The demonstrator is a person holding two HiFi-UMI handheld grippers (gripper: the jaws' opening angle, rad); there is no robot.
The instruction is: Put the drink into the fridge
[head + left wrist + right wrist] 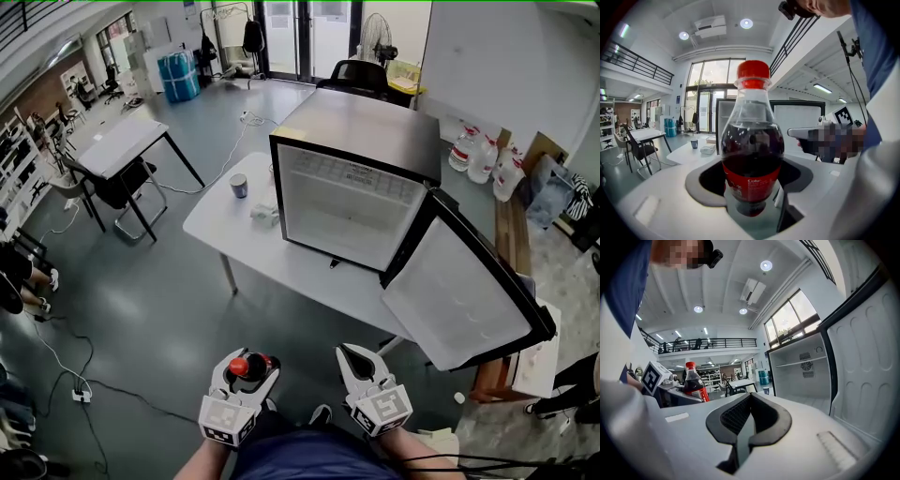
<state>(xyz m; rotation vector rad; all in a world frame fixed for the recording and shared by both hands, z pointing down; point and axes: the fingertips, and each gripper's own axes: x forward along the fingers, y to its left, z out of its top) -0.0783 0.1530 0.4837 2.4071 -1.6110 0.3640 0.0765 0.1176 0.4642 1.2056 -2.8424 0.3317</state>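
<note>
Clear glossy plastic bottle (752, 145), smooth red cap (753, 70); right gripper (749, 401) of matt white plastic, dark ribbed pads (733, 416); fridge (361, 117) with brushed metal top, smooth white plastic lining; glossy grey floor (159, 300).

The cola bottle (752, 150), with red cap, red label and dark drink, stands upright, clamped in the left tongs (752, 192). The small fridge (352, 202) sits on the white tabletop (234, 230), its door (464, 300) swung wide.

Left gripper (251, 361) clamps a bottle (752, 154); right gripper (351, 352) has jaws pressed together.
</note>
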